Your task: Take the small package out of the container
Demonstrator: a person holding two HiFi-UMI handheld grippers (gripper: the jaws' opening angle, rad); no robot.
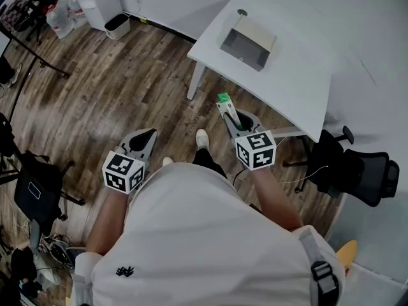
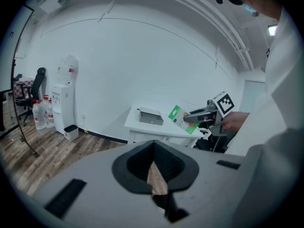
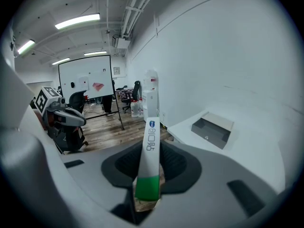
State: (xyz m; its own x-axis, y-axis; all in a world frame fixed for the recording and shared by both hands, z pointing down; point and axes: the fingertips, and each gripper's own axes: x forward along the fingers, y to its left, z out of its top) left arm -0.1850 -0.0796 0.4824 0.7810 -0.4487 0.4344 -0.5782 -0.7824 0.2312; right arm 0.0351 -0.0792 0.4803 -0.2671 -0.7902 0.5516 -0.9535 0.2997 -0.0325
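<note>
My right gripper (image 1: 237, 123) is shut on the small package (image 1: 227, 109), a flat white pack with green ends, held in the air over the wood floor just in front of the white table (image 1: 290, 85). In the right gripper view the package (image 3: 149, 148) stands edge-on between the pads. The container (image 1: 257, 36), an open grey box, sits on the table beyond it, apart from the package. My left gripper (image 1: 145, 140) hangs at my left side over the floor, shut and empty. From the left gripper view I see the package (image 2: 178, 118) and the container (image 2: 150, 116).
A black office chair (image 1: 364, 171) stands right of the table. At the far wall are a water dispenser (image 2: 63, 96), a small bin (image 1: 117, 25) and water bottles (image 1: 61, 15). A black bag on a stand (image 1: 37, 193) is at my left. My shoes (image 1: 201, 138) are on the wood floor.
</note>
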